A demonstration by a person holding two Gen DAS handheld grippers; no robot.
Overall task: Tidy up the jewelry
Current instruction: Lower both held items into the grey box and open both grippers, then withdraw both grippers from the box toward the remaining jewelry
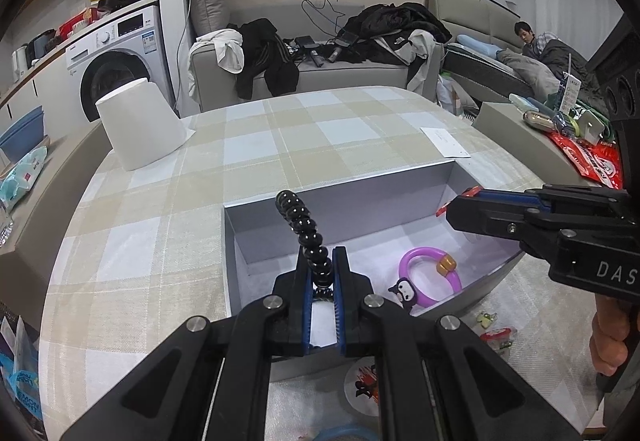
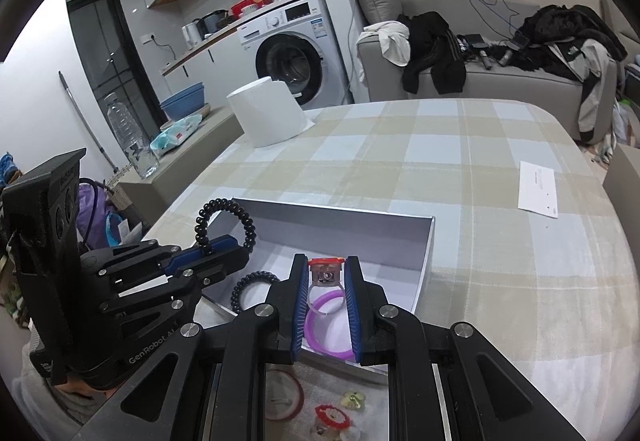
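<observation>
- Two grippers each carry a piece: the left gripper [image 1: 323, 273] has its fingers closed on a black spiral bracelet [image 1: 304, 225], held upright above the box.
- The right gripper [image 2: 327, 287] has its fingers clamped on a red-topped ring [image 2: 326, 273], also over the box.
- In the grey box [image 2: 424, 261] lie a purple bangle [image 1: 430, 277] and another black coil [image 2: 256, 289].
- Left to do, I judge: several small trinkets [image 2: 336, 415] wait on the counter [image 2: 480, 161] beside the box.
</observation>
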